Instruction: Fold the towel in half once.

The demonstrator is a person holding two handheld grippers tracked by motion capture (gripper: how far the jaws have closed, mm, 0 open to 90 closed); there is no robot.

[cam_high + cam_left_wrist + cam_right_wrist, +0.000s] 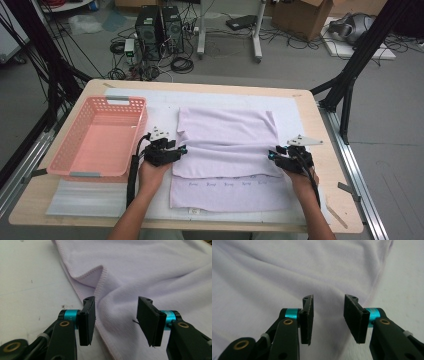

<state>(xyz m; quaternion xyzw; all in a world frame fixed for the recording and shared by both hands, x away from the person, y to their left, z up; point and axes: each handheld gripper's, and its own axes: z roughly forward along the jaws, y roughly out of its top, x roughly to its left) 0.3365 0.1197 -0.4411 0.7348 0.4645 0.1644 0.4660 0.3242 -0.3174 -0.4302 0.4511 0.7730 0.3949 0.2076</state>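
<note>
The lilac towel (227, 145) lies half folded in the middle of the table (325, 145), soft, light and floppy. Both the left gripper (183, 149) and the right gripper (270, 154) stand spread at its side edges; a hemmed edge likely gives the best hold.

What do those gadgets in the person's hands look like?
Each hand-held gripper, left and right, is black, with two flat black jaws on teal collars and brass-coloured rivets. A grey three-cornered plate tops the right one, and black cables trail back. The forearms are bare, without sleeves.
</note>
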